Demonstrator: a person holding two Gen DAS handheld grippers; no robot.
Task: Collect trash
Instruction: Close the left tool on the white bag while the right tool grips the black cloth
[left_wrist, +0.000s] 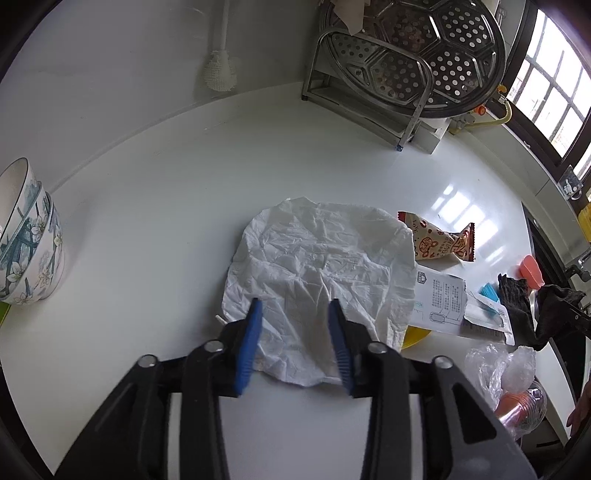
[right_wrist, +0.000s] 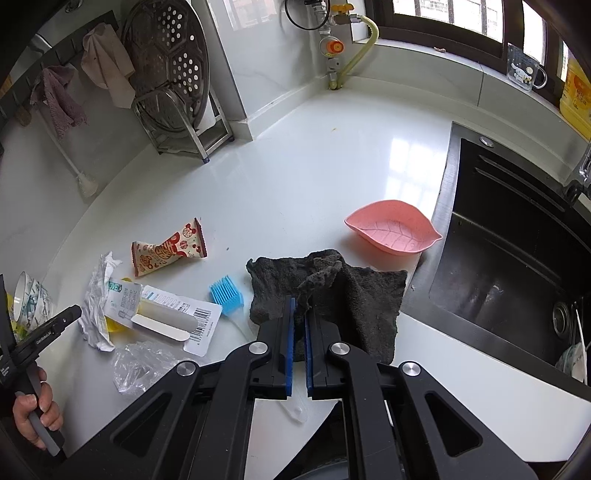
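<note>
while right gripper (right_wrist: 299, 314) pinches cloth (right_wrist: 354, 295), left gripper (left_wrist: 295, 314) open

White glossy countertop (right_wrist: 295, 177), window glare on it. Crumpled white tissue (left_wrist: 317, 266) spread flat. Beside it a red-and-cream snack wrapper (right_wrist: 168, 251), a torn printed card package (right_wrist: 173, 314) over something yellow, clear crinkled plastic (right_wrist: 142, 363), a blue silicone brush (right_wrist: 227, 293). Dark grey cloth (right_wrist: 332, 291) near the black sink (right_wrist: 517, 258), pink leaf-shaped dish (right_wrist: 393, 229) just behind. Stacked floral bowls (left_wrist: 27, 240) apart at one end; metal rack (right_wrist: 184, 122) by the wall.
</note>
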